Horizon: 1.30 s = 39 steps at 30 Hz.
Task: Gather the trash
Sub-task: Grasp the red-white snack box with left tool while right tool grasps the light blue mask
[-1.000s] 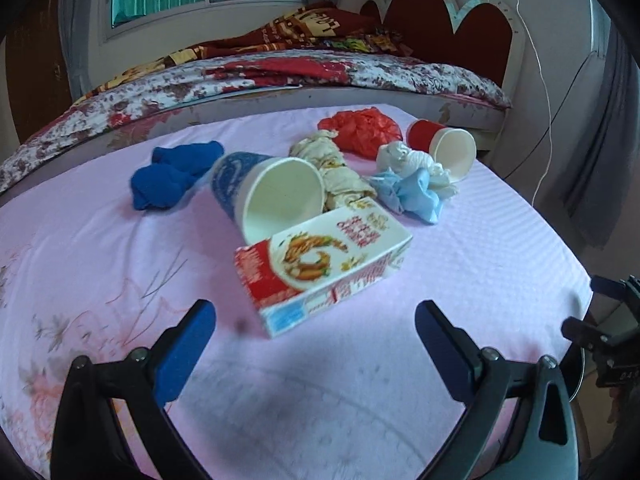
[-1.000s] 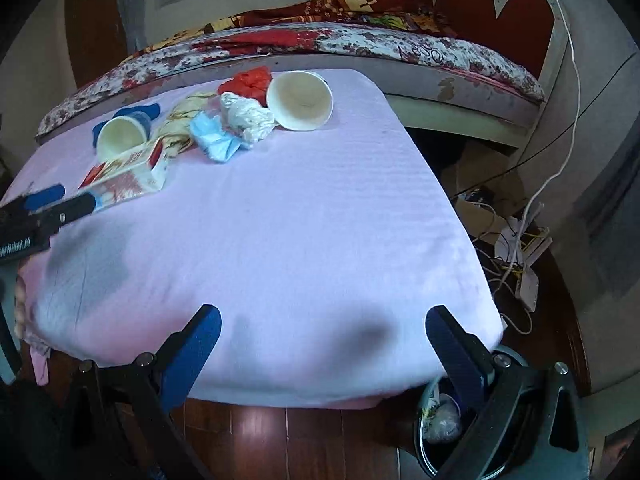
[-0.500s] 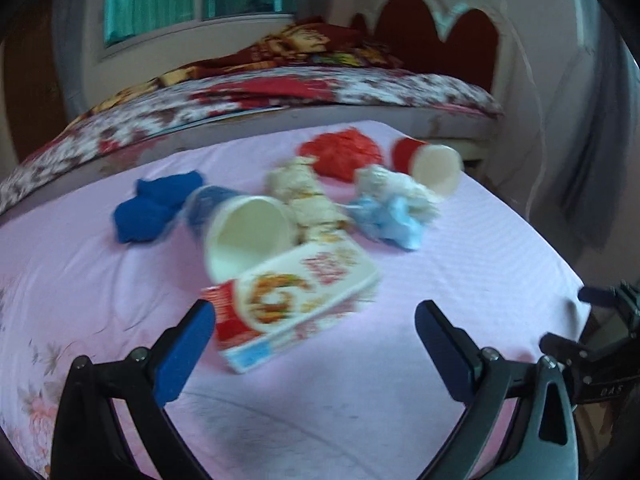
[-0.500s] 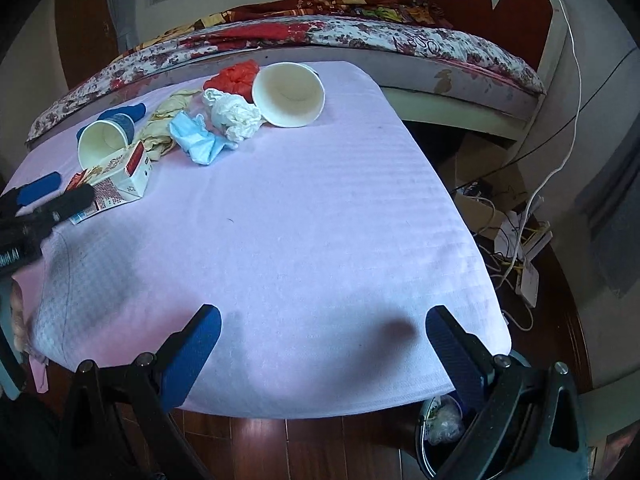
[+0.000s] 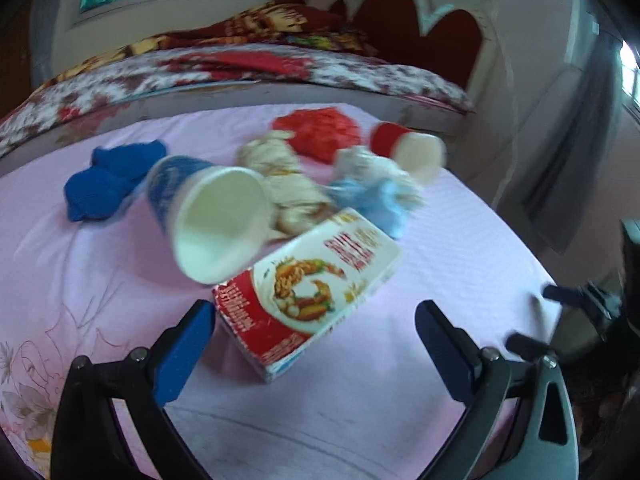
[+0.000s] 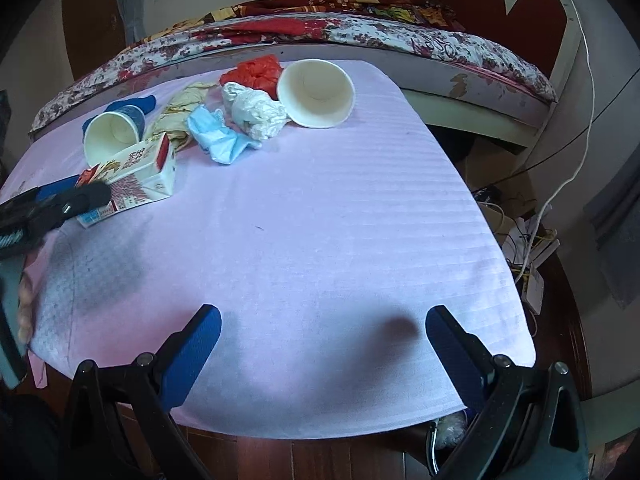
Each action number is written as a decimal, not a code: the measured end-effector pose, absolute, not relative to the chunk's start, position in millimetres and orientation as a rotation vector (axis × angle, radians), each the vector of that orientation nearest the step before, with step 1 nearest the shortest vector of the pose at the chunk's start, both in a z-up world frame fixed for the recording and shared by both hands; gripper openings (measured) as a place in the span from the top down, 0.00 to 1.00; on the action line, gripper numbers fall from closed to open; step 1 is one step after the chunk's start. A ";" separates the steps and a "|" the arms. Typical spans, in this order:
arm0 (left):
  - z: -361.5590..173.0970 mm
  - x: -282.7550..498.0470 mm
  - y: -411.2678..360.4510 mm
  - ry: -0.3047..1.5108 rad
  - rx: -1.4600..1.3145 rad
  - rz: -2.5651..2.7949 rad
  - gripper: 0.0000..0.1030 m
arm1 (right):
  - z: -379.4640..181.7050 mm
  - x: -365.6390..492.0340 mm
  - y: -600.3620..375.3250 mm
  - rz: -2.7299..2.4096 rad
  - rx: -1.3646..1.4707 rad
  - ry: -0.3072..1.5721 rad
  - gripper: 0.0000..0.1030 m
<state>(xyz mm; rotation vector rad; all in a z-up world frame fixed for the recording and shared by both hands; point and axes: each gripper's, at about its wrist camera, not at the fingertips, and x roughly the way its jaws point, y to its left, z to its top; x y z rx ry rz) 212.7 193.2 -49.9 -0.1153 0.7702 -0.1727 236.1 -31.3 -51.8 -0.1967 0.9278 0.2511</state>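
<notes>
Reaching with the left gripper, jaws wide and empty, toward the red-and-white carton at the frame centre, beside 1 blue cup; next, probably closing on it, while the right gripper waits wide open, low in its frame.

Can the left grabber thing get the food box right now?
Probably yes. The left hand-held gripper is open, and the box lies right in front of it with its near corner by the left finger. Nothing sits between them; the blue cup lies just behind.
</notes>
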 end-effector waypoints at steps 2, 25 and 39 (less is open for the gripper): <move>-47.1 206.5 190.2 0.739 -0.060 -0.119 0.02 | -52.3 237.7 -36.6 0.233 -0.194 0.932 0.00; -58.1 234.3 168.3 0.827 -0.030 -0.181 0.36 | -49.2 243.1 -58.7 0.199 -0.112 0.921 0.00; -45.6 153.4 205.3 0.736 -0.083 -0.073 0.50 | -39.8 248.4 -32.8 0.297 -0.068 0.890 0.00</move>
